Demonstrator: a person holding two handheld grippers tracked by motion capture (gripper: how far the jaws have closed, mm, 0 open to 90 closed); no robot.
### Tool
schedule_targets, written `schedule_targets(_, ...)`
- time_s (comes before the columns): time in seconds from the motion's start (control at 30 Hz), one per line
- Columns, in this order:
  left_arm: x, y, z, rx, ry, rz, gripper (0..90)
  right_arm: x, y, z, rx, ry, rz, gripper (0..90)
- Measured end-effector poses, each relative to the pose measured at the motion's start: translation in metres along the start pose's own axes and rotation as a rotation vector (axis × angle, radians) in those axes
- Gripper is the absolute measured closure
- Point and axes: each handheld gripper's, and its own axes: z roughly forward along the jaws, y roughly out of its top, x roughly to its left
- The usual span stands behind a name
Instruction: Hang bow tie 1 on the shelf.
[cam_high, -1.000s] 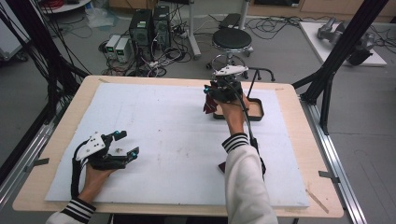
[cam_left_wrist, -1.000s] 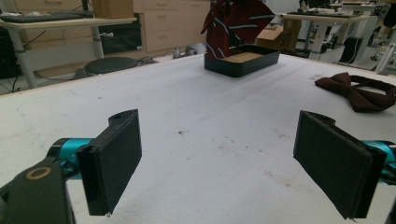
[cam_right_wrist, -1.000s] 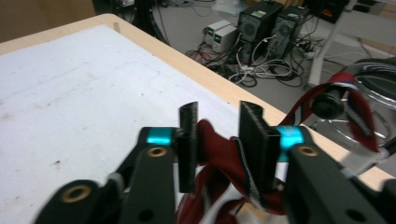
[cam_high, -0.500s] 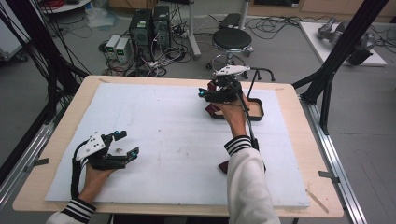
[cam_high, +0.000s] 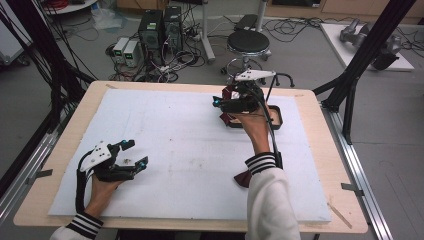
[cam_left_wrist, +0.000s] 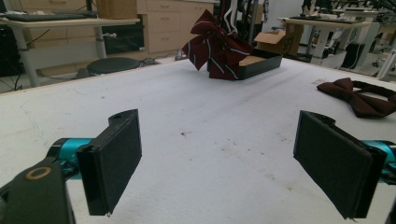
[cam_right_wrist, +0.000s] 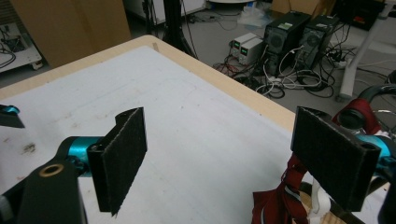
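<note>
At lower left of the high view the left gripper (cam_high: 131, 154) lay on the white mat (cam_high: 165, 130), jaws spread and empty, the hand flat behind it with the wrist low. Toward the lower middle a dark bow tie (cam_high: 243, 178) lay on the mat, partly hidden by the right sleeve. Right of centre, the right gripper (cam_high: 218, 102) hung over the black tray (cam_high: 276, 116), forearm stretched up the frame and the tool turned to point left. Its jaws had just been opening and stood wide with nothing between them. The striped bow tie (cam_left_wrist: 217, 44) sat draped over the tray's near edge, released. The step looked like a drop-off just finished; next, probably, the right hand would need to draw back and down toward the dark bow tie.
</note>
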Motion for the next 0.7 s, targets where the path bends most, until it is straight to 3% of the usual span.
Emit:
schedule_targets(0.1, 0.0, 0.0, -0.001, -0.006, 0.001, 0.002, 15.6, 0.001, -0.001, -0.008, -0.042, -0.007, -0.001, 16.7)
schedule_targets(0.17, 0.0, 0.0, -0.002, -0.007, 0.001, -0.001, 15.6, 0.001, -0.006, -0.016, -0.079, -0.017, 0.027, 16.7)
schedule_targets(0.3, 0.001, 0.0, -0.004, -0.012, 0.006, -0.012, 15.6, -0.003, -0.019, -0.035, -0.099, -0.039, 0.055, 16.7)
schedule_targets(0.7, 0.0, -0.001, -0.005, -0.013, 0.013, 0.003, 15.5, 0.009, -0.042, -0.074, -0.152, -0.081, 0.032, 15.5)
